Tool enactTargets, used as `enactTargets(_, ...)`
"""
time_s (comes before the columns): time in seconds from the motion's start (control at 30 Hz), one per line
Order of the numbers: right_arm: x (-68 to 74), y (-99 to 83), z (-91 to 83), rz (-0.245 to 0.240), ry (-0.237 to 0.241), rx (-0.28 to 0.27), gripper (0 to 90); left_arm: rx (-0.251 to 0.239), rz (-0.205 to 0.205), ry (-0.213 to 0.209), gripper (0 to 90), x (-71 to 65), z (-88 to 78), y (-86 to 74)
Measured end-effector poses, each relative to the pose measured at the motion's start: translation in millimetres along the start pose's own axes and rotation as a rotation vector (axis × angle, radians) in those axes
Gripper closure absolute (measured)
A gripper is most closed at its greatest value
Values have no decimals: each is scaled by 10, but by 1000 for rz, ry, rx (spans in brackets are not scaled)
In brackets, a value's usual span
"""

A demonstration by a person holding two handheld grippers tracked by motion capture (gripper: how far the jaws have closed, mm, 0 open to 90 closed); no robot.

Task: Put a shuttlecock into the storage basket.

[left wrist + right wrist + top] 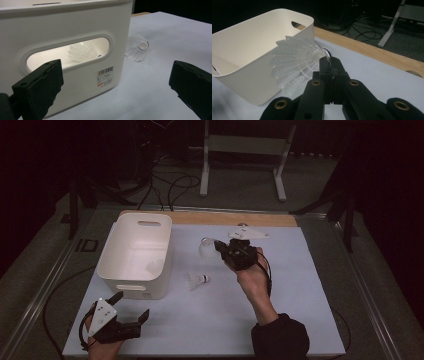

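a white plastic shuttlecock (294, 62) with a ribbed lattice skirt is clamped at its rim in the right gripper (330, 65), held just above the pale table (300, 285) near the smooth white rounded bin (135, 252). a second shuttlecock (197, 280) lies on the table between them, a third (82, 53) inside the bin. the left gripper (131, 306), jaws wide apart, rests by the bin's near handle slot.

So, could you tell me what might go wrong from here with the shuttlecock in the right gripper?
The right gripper pinches the held shuttlecock by a thin edge of its skirt, so it may slip or the feathers may crush. It is not yet over the white bin, so a release now would likely drop it on the table. The loose shuttlecock lies close by and could be knocked away.
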State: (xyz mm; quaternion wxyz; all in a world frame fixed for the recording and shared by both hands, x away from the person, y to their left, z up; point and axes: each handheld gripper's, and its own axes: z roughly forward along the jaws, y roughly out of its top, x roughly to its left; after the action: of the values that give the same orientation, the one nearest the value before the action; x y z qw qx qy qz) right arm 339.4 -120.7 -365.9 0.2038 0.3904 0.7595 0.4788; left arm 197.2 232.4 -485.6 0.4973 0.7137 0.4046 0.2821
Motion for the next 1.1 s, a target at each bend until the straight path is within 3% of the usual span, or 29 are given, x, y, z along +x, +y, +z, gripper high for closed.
enactTargets(0.77,54,22,46,8,25,-8,896,0,0,0,0,0,-1,0)
enactTargets(1.1,97,32,77,13,62,-17,896,-1,2,1,0,-1,-2,1)
